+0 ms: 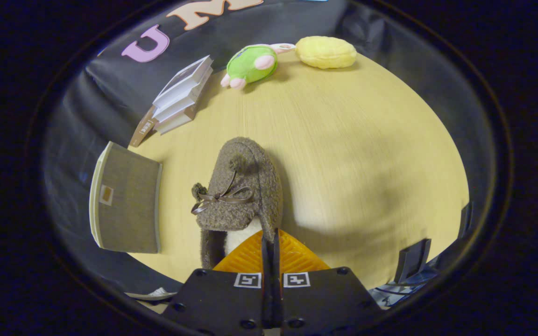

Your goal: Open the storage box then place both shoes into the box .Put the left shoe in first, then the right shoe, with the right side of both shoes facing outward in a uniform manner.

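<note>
A brown fuzzy shoe with a thin ribbon bow lies toe away from me on the wooden table, its pale lining showing at the opening. My gripper is shut, and its fingers meet on the right rim of the shoe's opening, at the heel end. The grey fabric storage box, with a small tag on its face, stands at the table's left edge, to the left of the shoe. From here I cannot tell whether the box is open.
Beyond the shoe, at the far left, is a stack of white and brown books. A green plush toy and a yellow plush lie at the far edge. A dark bracket stands near right of the fingers.
</note>
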A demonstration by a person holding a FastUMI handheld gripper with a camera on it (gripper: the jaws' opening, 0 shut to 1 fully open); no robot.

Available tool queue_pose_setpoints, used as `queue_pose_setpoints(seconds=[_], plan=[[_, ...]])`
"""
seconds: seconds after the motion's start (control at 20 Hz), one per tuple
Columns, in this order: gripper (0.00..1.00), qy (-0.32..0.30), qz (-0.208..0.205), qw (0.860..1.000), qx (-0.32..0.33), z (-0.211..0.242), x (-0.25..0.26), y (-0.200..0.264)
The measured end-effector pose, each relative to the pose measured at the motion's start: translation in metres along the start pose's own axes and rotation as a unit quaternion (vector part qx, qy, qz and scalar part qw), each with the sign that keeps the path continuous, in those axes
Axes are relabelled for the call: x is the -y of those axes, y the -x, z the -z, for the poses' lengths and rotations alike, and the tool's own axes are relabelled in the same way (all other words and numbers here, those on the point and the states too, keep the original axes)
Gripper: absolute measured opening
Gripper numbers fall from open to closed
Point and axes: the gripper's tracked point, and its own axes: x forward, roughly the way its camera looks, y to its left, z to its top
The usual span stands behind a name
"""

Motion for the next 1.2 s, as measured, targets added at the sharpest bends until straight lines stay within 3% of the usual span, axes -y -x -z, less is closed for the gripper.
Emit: queue_pose_setpoints(seconds=[0.35,1.2], plan=[[0.04,-0.024,-0.045,0.998,0.020,-0.010,-0.071,0.037],[0.04,0.028,-0.163,0.985,0.038,-0.024,-0.278,0.075]])
